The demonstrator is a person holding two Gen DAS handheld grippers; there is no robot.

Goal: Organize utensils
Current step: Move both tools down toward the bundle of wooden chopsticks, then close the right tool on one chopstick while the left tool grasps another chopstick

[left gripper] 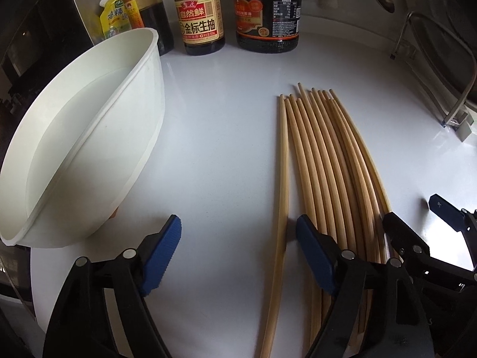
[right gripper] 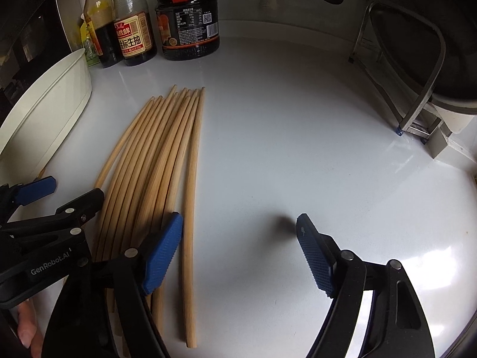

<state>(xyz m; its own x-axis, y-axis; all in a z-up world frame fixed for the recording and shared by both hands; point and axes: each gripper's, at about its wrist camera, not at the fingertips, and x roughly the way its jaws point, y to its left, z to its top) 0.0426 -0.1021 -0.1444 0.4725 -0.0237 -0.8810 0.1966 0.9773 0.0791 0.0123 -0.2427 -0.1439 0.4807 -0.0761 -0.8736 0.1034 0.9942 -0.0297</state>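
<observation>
Leftmost, tilted white bowl (left gripper: pixel 80 137) resting on the bench (left gripper: pixel 214 137), rim open toward the middle. Next, left gripper (left gripper: pixel 238 256) low over the bench, fingers (left gripper: pixel 161 256) spread wide and holding nothing; one stray chopstick (left gripper: pixel 281 197) running between them, apart from the rest. Then chopsticks (left gripper: pixel 331 164) lying flat in a loose fan, tips pointing at the sauce bottles (left gripper: pixel 199 15). Right gripper (right gripper: pixel 240 256) beside that fan, fingers (right gripper: pixel 316 259) likewise wide and empty, left one over the fan's near ends. Likely step: gathering the sticks, nothing yet gripped. Next move probably calls for closing on the stray stick or squeezing the fan into one bundle, then carrying it to a holder, perhaps the bowl. Possible trouble: round sticks rolling apart under the fingers, and both grippers crowding each other. Far right, metal rack (right gripper: pixel 417 95), well apart.
</observation>
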